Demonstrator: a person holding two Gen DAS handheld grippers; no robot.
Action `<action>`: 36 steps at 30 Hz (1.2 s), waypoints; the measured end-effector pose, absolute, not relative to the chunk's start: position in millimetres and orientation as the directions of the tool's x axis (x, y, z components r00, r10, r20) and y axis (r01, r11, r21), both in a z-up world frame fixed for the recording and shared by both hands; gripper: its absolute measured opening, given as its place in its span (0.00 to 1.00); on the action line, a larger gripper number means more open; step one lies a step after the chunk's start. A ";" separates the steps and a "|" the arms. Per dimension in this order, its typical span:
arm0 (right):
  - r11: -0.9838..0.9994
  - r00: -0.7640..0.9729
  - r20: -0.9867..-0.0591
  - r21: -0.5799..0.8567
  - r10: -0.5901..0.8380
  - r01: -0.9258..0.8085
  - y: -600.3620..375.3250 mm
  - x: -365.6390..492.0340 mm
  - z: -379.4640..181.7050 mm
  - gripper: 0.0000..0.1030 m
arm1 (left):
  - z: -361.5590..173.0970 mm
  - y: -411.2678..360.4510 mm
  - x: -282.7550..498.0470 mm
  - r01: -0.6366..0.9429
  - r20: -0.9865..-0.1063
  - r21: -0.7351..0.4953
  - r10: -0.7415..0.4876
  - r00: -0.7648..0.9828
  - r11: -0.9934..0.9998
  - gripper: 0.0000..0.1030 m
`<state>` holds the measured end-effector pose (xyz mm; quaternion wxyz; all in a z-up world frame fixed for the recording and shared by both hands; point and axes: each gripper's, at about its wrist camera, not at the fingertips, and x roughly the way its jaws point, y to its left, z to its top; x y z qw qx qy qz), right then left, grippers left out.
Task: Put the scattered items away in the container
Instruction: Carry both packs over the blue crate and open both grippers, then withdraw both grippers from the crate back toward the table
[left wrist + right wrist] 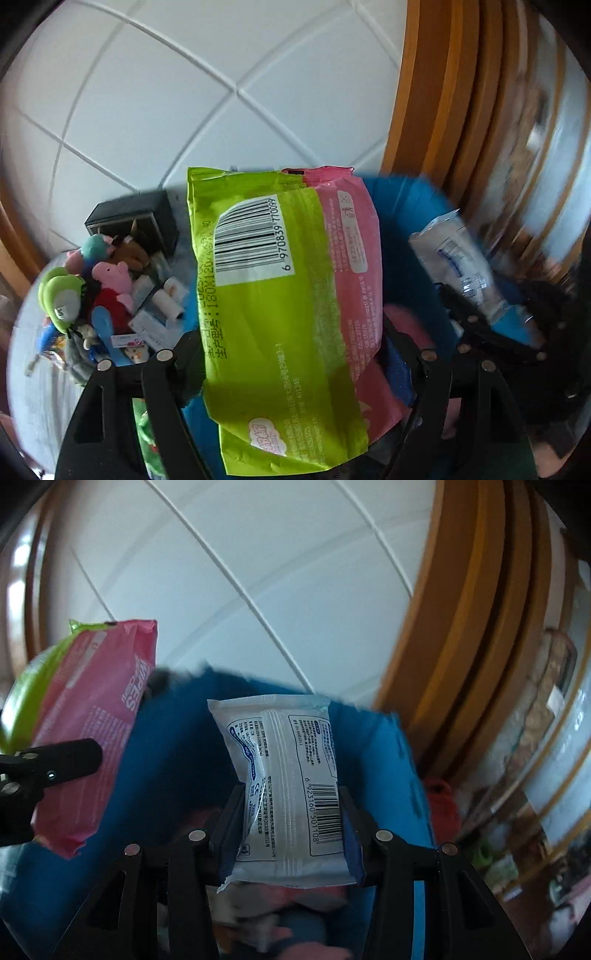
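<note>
A: Left wrist view first. The left hand-held gripper has its two fingers clamped on a green-and-pink wipes pack, barcode side up, filling the centre of the frame.

B: And that pack hangs right over the blue container, whose rim curves behind it from centre to right.

A: Look at the lower left of that view: a heap of plush toys, small boxes and little white rolls lies beside the container, with a black box standing just behind them.

B: At the right edge, the right hand-held gripper shows up too, carrying a white packet.

A: Switching to the right wrist view. The right hand-held gripper is closed on that white packet, pads pressing both sides, barcode facing the camera at the lower right of the packet.

B: The packet sits in the middle of the frame, above the open blue container. Something pink and blurred lies inside, at the bottom of the picture.

A: On the left of this view, the wipes pack comes in pink side on, with one black finger of the left hand-held gripper across it.

B: Behind it all, a white quilted panel fills the top of the frame, and a wooden frame curves down the right, all a bit smeared.
</note>
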<state>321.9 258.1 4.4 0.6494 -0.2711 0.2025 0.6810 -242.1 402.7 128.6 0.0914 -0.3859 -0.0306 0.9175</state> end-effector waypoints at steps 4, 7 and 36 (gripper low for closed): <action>-0.072 0.001 -0.755 -0.065 0.656 -0.995 297.9 344.5 -59.8 0.44 | 71.0 445.1 -281.2 -0.156 -0.822 -0.032 0.115 -0.558 -0.987 0.75; -0.088 0.008 -0.816 -0.072 0.578 -0.994 309.3 344.7 -98.4 0.44 | 24.7 462.3 -301.4 -0.210 -0.898 0.022 0.073 -0.433 -0.977 0.75; -0.171 0.049 -0.970 -0.092 0.239 -0.981 319.6 339.9 -176.9 0.84 | -38.4 470.0 -303.7 -0.234 -0.975 0.002 0.050 -0.218 -0.972 0.76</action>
